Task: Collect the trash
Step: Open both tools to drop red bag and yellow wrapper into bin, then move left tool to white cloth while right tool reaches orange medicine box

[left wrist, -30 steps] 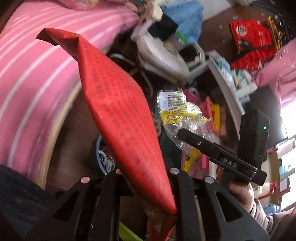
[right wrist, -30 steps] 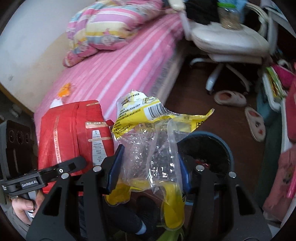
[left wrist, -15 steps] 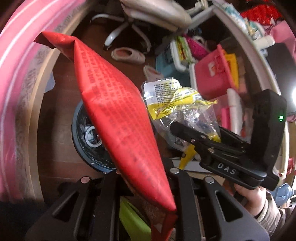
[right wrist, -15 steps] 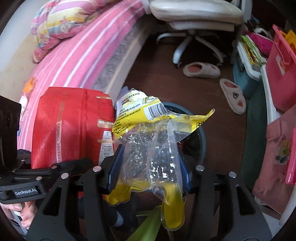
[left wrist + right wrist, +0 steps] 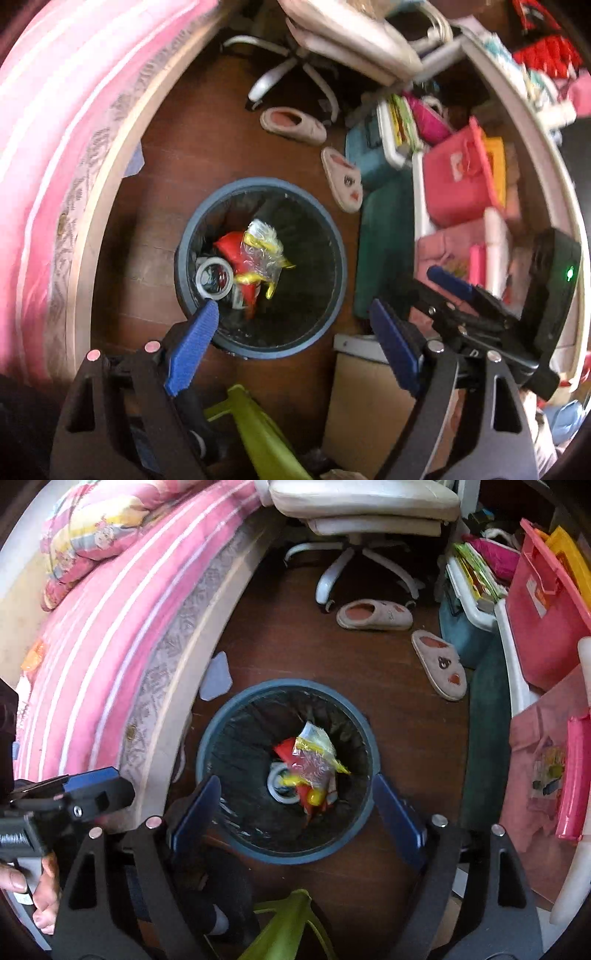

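Both wrappers lie in the round blue bin (image 5: pixel 207 738)
Your left gripper (image 5: pixel 295 336) and right gripper (image 5: pixel 295 808) gape empty; the red foil pouch (image 5: pixel 227 245) and clear yellow-printed wrapper (image 5: pixel 314 753) look light, crinkly, slippery, so pinch an edge

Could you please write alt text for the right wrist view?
The open right gripper hangs above a round blue bin holding a red packet and a clear yellow wrapper. A pink striped bed lies left, two slippers beyond.
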Available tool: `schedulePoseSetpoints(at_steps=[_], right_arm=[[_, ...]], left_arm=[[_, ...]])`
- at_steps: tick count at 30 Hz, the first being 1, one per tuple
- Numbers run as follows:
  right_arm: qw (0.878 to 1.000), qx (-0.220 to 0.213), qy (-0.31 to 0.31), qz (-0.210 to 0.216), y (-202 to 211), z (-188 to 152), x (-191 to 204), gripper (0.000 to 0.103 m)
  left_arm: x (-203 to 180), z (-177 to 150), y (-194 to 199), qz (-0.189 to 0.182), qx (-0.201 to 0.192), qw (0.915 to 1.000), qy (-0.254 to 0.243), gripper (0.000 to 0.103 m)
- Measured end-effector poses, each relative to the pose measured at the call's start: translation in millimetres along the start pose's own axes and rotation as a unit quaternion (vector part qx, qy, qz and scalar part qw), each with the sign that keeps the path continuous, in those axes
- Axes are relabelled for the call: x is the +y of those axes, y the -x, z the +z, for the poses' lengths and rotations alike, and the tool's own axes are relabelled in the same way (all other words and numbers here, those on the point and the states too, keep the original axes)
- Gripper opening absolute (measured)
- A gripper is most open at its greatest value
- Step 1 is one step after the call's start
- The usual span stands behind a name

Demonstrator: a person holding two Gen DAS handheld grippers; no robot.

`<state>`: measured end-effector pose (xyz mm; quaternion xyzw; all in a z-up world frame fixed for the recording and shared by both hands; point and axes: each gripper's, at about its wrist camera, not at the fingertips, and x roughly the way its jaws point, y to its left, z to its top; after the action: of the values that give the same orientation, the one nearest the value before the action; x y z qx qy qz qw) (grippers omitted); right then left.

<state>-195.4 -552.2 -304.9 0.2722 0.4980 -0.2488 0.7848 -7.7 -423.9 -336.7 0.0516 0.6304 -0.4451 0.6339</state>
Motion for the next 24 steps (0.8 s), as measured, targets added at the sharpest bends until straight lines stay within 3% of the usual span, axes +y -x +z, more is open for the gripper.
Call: schedulePoseSetpoints(at_steps=[6,11,17,24], right_arm=[[0.999,-0.029,0.022,0.032,27,13,34,0.085],[0.994,-0.06,0.058,0.068,58,25,87,0.086],[0.984,-0.086,0.101,0.115,86,38,155,0.087],[0.97,-0.1,0.16,0.153,100,44,246,0.088]], left_arm=[[10,0,38,-0.023,-0.046,0.998,0.036,0.082],[27,-2,83,-0.044,-0.092,0.9927,0.064,0.082],[64,-9,153,-0.065,-0.161,0.9785,0.112,0.082],[118,-23,239,-0.061,-0.24,0.9566,0.154,0.083]])
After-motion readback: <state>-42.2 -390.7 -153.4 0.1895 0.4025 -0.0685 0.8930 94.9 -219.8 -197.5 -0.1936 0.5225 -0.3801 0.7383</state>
